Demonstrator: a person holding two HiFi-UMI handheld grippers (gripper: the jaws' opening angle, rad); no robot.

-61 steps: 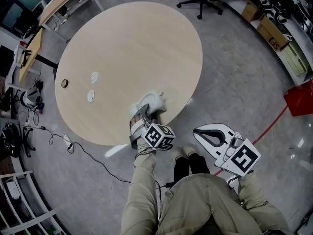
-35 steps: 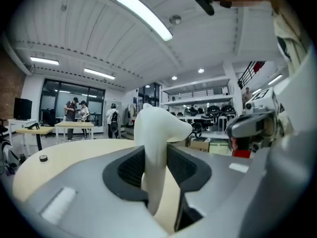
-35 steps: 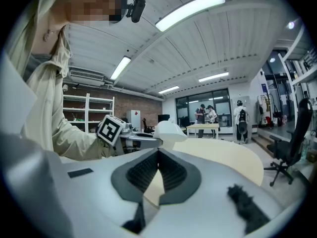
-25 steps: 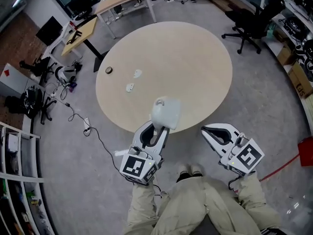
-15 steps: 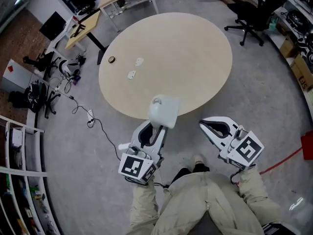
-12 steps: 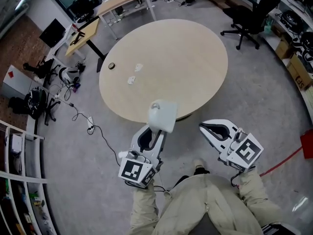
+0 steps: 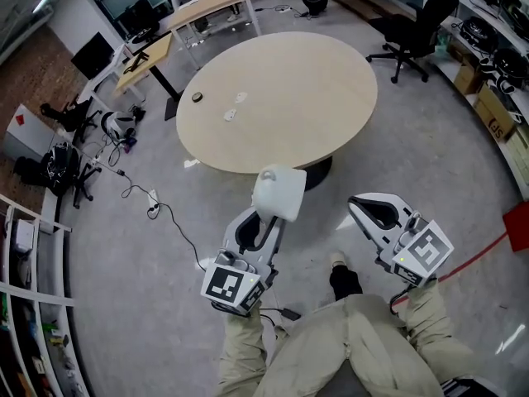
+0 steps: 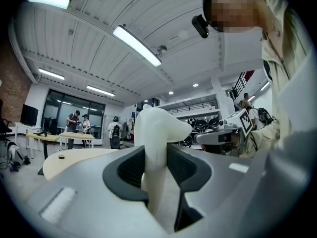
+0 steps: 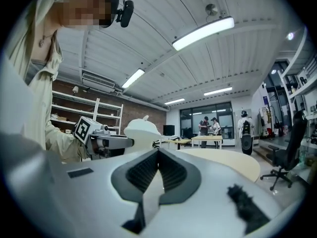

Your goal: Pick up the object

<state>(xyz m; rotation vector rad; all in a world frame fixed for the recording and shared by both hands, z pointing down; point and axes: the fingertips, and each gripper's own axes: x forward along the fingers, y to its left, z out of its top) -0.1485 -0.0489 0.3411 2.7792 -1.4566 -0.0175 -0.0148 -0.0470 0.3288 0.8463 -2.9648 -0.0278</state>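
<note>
The object is a white, rounded plastic piece with a small knob on top. My left gripper is shut on it and holds it in the air over the floor, short of the round wooden table. In the left gripper view the white piece stands upright, pinched between the two dark pads. My right gripper hangs to the right at about the same height, shut with nothing in it. The right gripper view shows its pads meeting at the tip, and the white piece off to the left.
Two small white pieces and a dark ring lie on the table's far left. An office chair stands at the back right, desks at the back left, and a cable runs across the floor. Shelves line the left edge.
The left gripper took the white piece from the table's near edge and lifted it. The person has stepped back, so the table now lies farther off. The right gripper stays shut.
</note>
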